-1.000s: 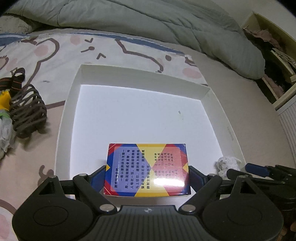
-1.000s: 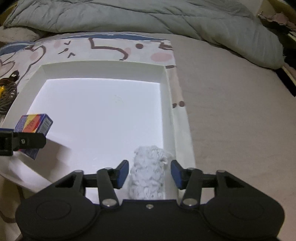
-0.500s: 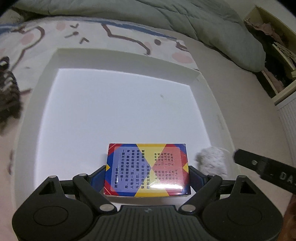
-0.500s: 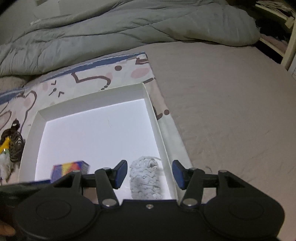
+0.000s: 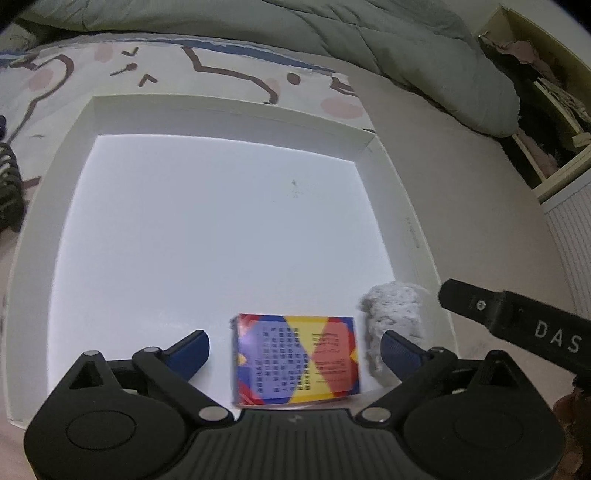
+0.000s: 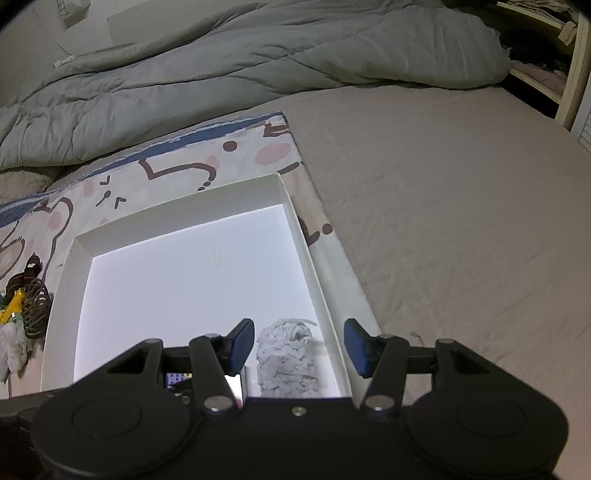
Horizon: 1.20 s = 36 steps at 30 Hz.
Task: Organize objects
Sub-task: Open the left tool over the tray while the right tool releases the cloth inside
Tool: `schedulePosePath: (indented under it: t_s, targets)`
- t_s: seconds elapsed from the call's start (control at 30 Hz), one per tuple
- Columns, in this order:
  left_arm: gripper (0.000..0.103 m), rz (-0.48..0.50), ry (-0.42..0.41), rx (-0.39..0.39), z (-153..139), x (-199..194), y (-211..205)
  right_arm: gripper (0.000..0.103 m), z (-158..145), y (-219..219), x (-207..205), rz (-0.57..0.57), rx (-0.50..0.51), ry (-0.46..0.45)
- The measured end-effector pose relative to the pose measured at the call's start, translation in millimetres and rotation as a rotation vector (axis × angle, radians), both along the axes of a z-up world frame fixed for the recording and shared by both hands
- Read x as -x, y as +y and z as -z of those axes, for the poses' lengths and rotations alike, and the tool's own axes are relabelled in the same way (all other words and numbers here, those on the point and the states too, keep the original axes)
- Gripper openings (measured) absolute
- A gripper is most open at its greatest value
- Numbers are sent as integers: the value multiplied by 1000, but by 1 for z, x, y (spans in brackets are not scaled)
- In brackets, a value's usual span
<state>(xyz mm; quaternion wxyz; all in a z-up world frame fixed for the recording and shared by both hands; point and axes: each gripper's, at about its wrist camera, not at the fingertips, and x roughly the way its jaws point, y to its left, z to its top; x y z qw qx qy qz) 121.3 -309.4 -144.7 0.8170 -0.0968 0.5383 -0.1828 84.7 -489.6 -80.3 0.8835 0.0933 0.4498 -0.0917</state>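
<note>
Nearest, we list our left gripper (image 5: pixel 295 345), fingers spread, clear of the card box (image 5: pixel 295 360) lying flat on the white tray's (image 5: pixel 229 114) near floor. Our right gripper (image 6: pixel 300 349) gapes likewise over the white yarn bundle (image 6: pixel 286 360) (just beside the box, against the tray's right wall). Left: dark coiled cord (image 6: pixel 35 301). Beyond: grey duvet (image 6: pixel 258 62).

Left wrist view – close, high over near edge of shallow white cardboard tray (image 5: pixel 402 206), facing down-forward. Right wrist view – slightly further back at tray's (image 6: pixel 314 266) right corner, facing forward toward rumpled grey-green duvet (image 6: pixel 229 74). Shared: tray interior, duvet (image 5: pixel 332 29).
</note>
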Motion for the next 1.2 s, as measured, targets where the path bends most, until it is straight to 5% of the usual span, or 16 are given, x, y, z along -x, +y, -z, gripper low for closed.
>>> schedulePosePath:
  t_s: [0.27, 0.7, 1.2]
  targets:
    - [99, 16, -16, -65, -4, -5, 21, 56, 3, 5, 1, -17, 11, 18]
    - [99, 32, -123, -163, -51, -8, 66, 61, -8, 24, 11, -58, 19, -6]
    - [103, 52, -178, -237, -68, 0, 103, 85, -24, 44, 31, -56, 77, -45]
